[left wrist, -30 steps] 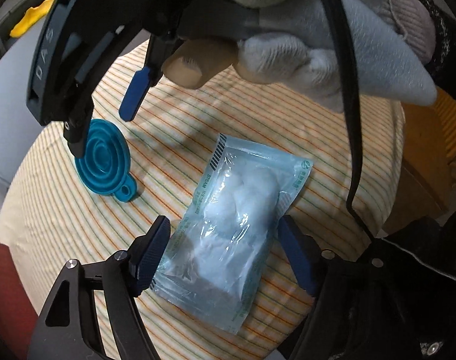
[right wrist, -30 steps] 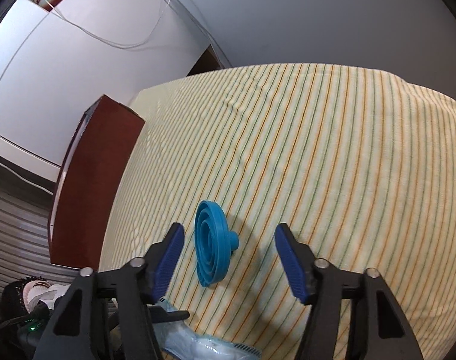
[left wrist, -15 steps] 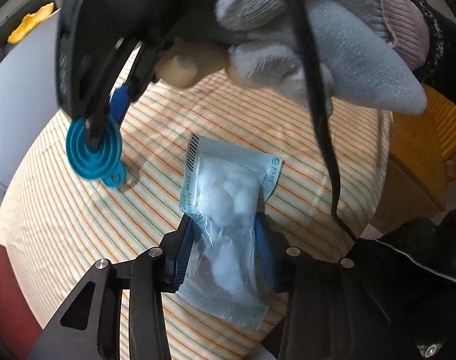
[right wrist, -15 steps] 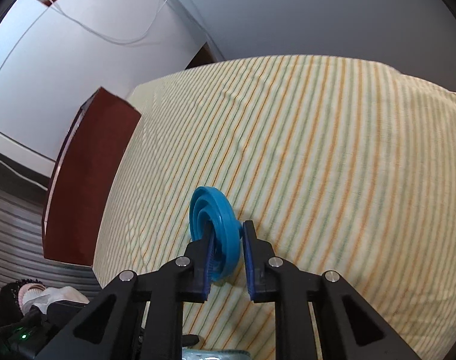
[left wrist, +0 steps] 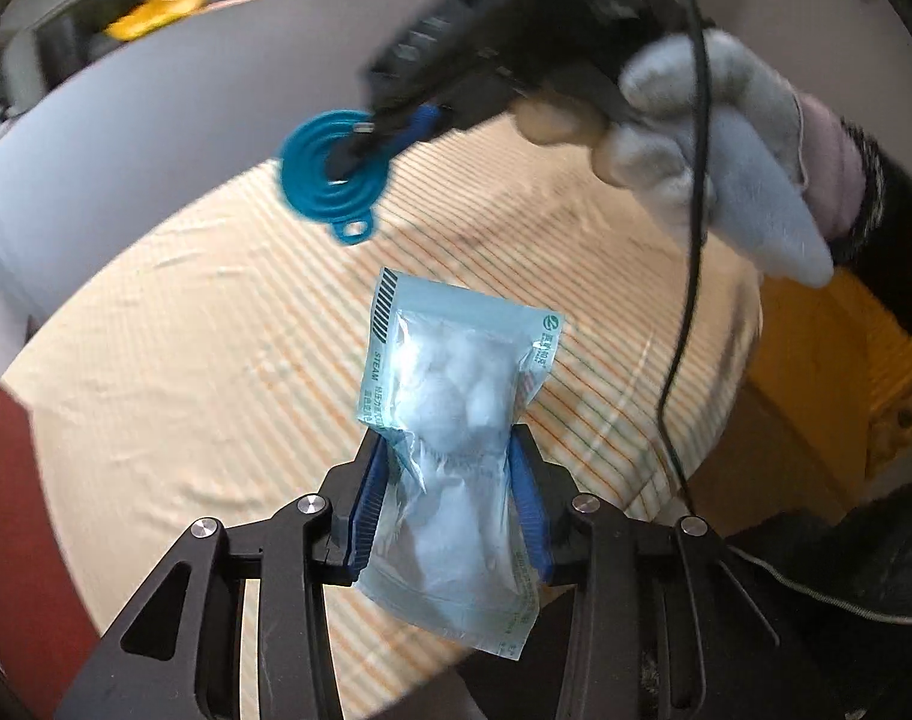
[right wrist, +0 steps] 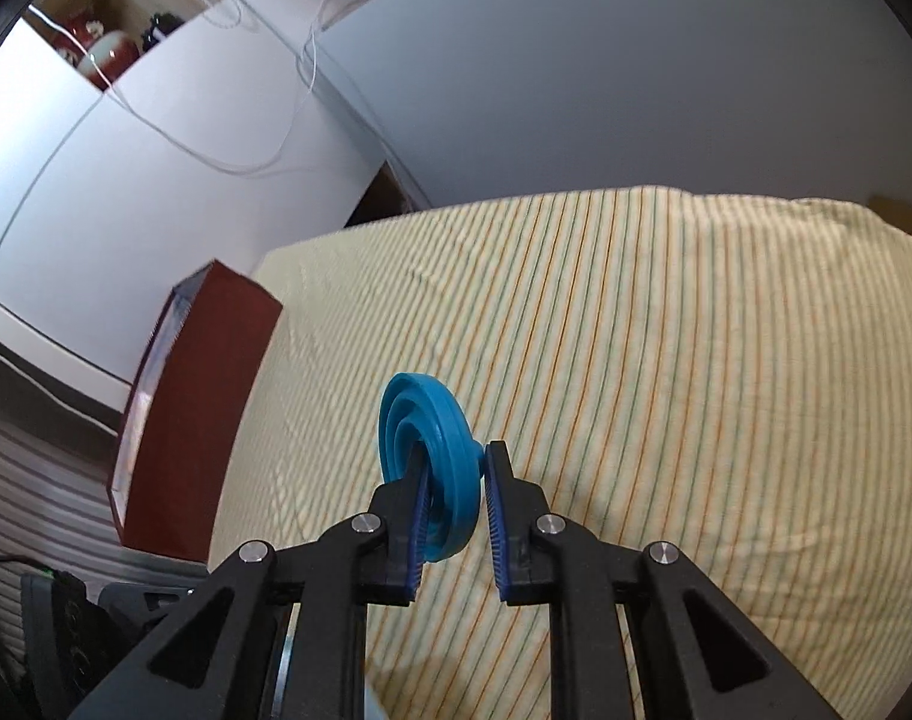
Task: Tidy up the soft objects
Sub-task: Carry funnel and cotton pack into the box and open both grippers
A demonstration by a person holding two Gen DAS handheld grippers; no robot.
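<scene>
My left gripper [left wrist: 450,474] is shut on a clear blue packet of white cotton balls [left wrist: 456,396], which hangs lifted above the striped bedsheet [left wrist: 216,360]. My right gripper [right wrist: 456,468] is shut on a flat blue silicone funnel [right wrist: 432,450], held upright on edge above the sheet [right wrist: 666,360]. In the left wrist view the funnel [left wrist: 330,174] and the right gripper [left wrist: 390,132] appear at the upper middle, held by a gloved hand [left wrist: 714,138]. Both objects are off the surface.
A dark red box [right wrist: 186,408] stands at the bed's left edge. White cupboards with a loose cable [right wrist: 228,138] and a grey wall lie beyond the bed. A yellow-orange surface [left wrist: 834,372] sits to the right. A black cable [left wrist: 690,240] hangs from the right gripper.
Both grippers closed, the left on the cotton packet, the right on the funnel. Both then rose, lifting their objects off the sheet.
</scene>
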